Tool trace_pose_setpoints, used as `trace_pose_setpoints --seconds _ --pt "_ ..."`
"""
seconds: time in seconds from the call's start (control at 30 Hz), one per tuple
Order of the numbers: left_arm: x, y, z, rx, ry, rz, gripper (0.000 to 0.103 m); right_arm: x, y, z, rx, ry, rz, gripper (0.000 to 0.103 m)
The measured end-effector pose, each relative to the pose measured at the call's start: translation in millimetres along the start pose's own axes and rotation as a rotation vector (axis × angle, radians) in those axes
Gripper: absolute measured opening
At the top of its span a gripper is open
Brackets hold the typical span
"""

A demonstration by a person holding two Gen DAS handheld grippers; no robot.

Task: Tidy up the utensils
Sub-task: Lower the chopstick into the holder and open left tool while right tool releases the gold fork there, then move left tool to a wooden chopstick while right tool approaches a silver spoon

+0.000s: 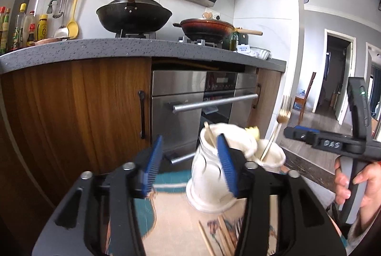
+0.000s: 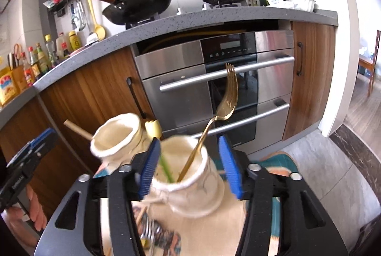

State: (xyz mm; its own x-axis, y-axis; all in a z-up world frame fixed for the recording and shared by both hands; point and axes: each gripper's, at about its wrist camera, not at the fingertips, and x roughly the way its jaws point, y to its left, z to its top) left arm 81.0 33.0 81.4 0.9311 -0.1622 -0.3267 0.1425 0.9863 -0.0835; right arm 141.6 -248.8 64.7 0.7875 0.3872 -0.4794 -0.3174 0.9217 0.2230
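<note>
Cream ceramic, two holders standing side by side on a patterned mat (image 2: 281, 160) on the floor, in front of the oven (image 2: 214, 79).

Near holder (image 2: 190, 184): seen from the right wrist camera, it stands between the blue pads of the right gripper (image 2: 191, 165), whose jaws are spread wide with nothing clamped; whether the left pad (image 2: 150, 167) touches the rim I cannot tell. Contents: one gold fork (image 2: 226, 98), tines up, handle leaning inside against the rim; one green stem-like piece (image 2: 165, 167), identity unclear.

Far holder (image 2: 116, 139): a pale wooden stick (image 2: 76, 128) juts out on its left side; a small yellow object (image 2: 153, 127) sits by its rim, between the two holders.

Left gripper (image 1: 190, 160): jaws apart, empty; its right pad (image 1: 227, 165) overlaps this same holder (image 1: 209, 175) in the left wrist view, contact uncertain.

Loose stock: wooden chopsticks (image 1: 219, 237) lying on the mat near the holder's base, partly hidden by the gripper body; blurred metal utensils (image 2: 152, 229) beside them.

Surroundings: wood-fronted cabinets (image 1: 76, 108), grey speckled countertop (image 1: 100, 51), black wok (image 1: 133, 15) and brown pan (image 1: 207, 28) on the hob, sauce bottles (image 1: 28, 27) to the left, ladles hanging on the wall (image 1: 71, 10).
</note>
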Motion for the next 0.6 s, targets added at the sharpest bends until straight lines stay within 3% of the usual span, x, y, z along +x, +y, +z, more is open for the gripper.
trace_pose_setpoints --seconds 0.3,0.6 --pt "-14 1 -44 -0.029 0.169 0.016 0.06 -34 6 -56 0.017 0.082 0.019 0.067" --pt "21 -7 -100 -0.021 0.419 0.041 0.06 -14 8 -113 -0.025 0.198 -0.039 0.072"
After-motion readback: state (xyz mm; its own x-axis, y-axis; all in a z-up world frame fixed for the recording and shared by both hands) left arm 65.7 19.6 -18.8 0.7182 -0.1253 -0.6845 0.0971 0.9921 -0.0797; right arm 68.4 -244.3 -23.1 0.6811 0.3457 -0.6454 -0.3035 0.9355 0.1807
